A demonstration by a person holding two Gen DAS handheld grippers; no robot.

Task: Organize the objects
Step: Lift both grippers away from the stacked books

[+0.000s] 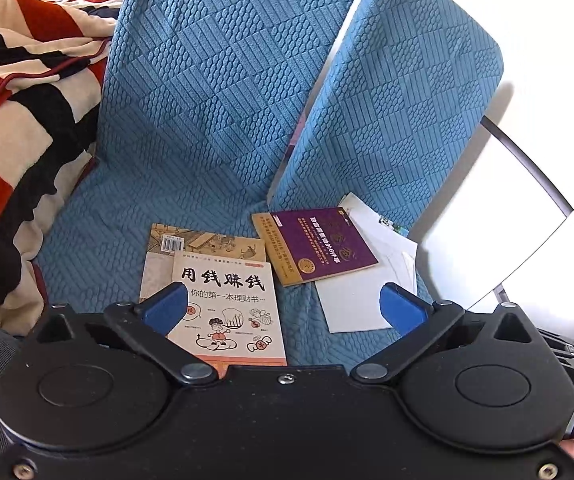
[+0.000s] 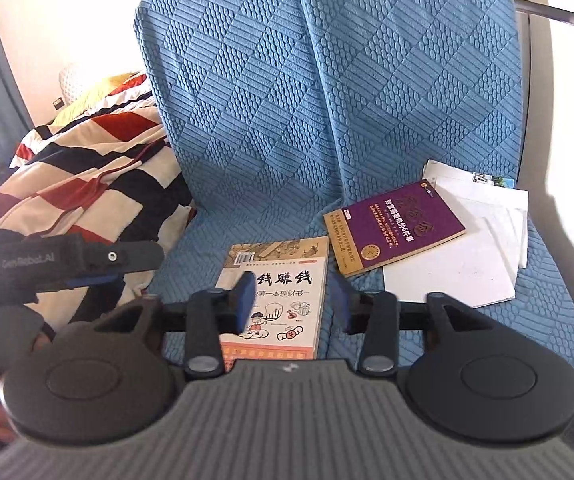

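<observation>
Bright daylight, wall (image 1: 547, 60) blown out w/ glare; soft shadows, strong fisheye bending at edges, mostly sharp.

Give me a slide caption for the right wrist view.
Open right tool hovers over the white cartoon book on a blue-covered chair, purple book and papers alongside.

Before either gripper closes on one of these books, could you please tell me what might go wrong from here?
1. The white cartoon-cover book lies on another book; lifting it may drag the lower one across the blue sofa cover.
2. The purple book rests on loose white papers, which could slide or scatter when it is pulled.
3. Both open grippers, left gripper and right gripper, hover by the same book and might collide.
</observation>
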